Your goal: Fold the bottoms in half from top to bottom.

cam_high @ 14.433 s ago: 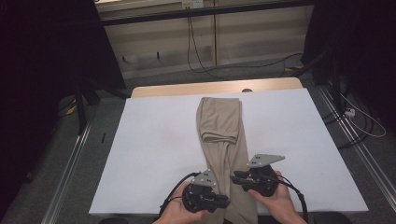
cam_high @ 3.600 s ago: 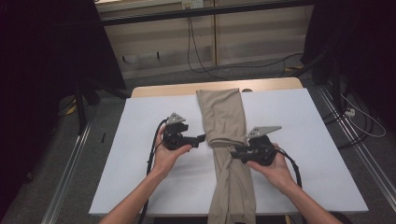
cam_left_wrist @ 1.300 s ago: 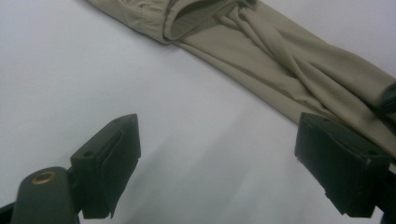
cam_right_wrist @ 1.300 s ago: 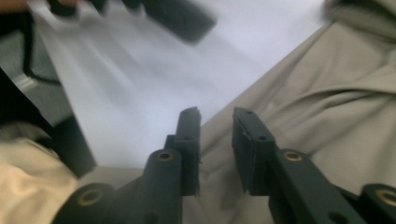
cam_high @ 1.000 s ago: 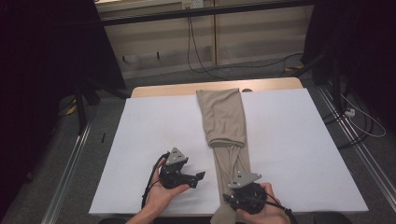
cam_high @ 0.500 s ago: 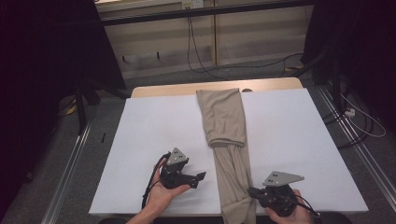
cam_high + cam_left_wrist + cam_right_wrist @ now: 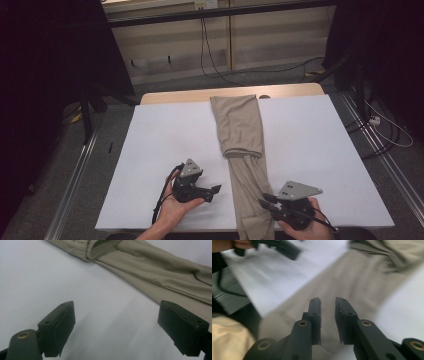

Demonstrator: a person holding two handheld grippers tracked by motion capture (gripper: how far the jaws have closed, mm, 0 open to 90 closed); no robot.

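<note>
Where tongs (image 7: pixel 216 189) gape, trousers (image 7: pixel 240 131) just beside.

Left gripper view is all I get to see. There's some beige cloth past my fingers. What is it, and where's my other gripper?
Observer: It is a pair of beige trousers, lying in a long strip from the far edge of the table to its near edge.
Operator: And my other gripper?
Observer: The right gripper is by the near edge, on the other side of the trousers, pointing at them.
Operator: Is it holding them?
Observer: No. Its fingers stand a narrow gap apart, with nothing between them.
</note>
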